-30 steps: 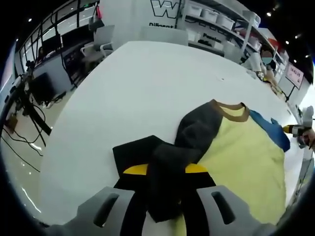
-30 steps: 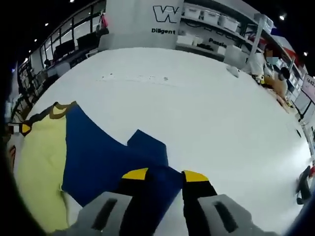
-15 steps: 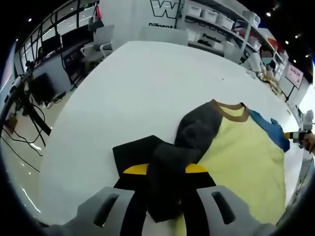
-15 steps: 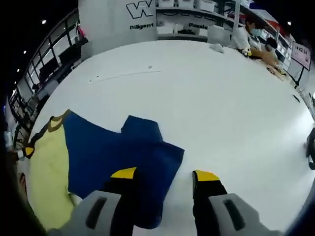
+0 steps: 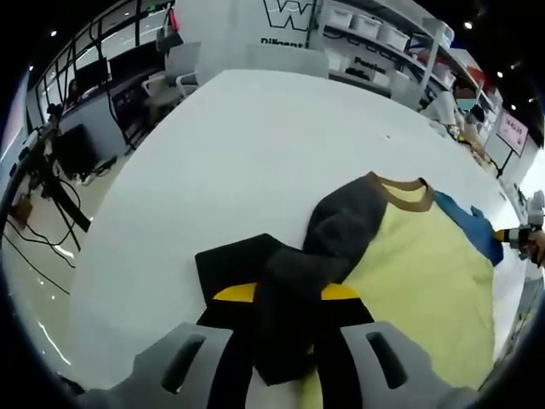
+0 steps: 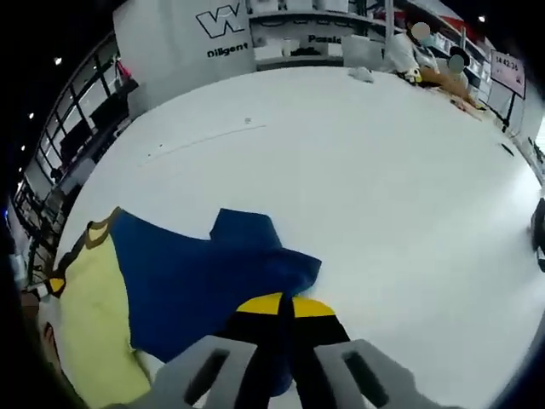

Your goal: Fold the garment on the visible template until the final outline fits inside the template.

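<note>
Left claw (image 5: 288,294) grips the shirt's (image 5: 421,264) dark sleeve (image 5: 294,298) at lower centre; right claw (image 6: 280,304) closed on blue sleeve (image 6: 213,273) on the desk (image 6: 383,170)

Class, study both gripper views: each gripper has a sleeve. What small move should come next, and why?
Probably lift both sleeves and carry them inward over the yellow body. The left gripper pinches the dark sleeve, the right gripper the blue sleeve, both lying spread outward.

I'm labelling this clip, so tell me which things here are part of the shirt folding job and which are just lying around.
Part of the job:
- shirt: dark sleeve, blue sleeve
- left gripper, shut on the dark sleeve
- right gripper, shut on the blue sleeve
- white table

Lying about:
- storage bins on shelves
- office chair
</note>
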`<state>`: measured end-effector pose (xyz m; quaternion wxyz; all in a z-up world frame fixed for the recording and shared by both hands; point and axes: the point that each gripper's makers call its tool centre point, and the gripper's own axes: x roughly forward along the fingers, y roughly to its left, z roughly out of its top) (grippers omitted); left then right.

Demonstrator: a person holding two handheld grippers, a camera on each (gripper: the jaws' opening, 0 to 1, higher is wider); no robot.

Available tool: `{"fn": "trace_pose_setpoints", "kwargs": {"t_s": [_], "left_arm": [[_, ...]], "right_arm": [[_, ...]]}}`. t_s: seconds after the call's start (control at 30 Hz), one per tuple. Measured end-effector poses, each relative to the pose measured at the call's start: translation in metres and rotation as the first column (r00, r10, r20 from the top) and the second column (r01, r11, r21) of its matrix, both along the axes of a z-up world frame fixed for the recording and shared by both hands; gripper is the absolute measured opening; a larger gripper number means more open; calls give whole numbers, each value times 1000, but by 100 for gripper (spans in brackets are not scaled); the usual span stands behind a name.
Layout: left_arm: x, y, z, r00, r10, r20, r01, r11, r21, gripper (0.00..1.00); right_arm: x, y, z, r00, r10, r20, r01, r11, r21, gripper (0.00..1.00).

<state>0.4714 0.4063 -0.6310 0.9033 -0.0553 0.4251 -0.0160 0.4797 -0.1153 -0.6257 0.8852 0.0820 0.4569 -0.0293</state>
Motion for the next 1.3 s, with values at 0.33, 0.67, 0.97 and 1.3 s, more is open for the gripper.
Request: {"fn": "trace_pose_setpoints", "kwargs": {"t_s": [0.33,0.67,0.97,1.3], "left_arm": [[0,0,0,1000,-5,0,5,1000,3,27],[-1,0,1,1000,-5,3,5,1000,6,27],[-1,0,1,1000,-1,5,1,1000,5,27],[-1,0,0,1000,4,5,-4,1000,1,27]], "right_arm": [[10,20,33,998,-19,56,14,997,78,0],[26,59,61,995,33,93,-41,995,94,0],[45,114,81,985,111,133,-129,982,137,0],[46,168,85,963,228,140,-248,958,146,0]]}}
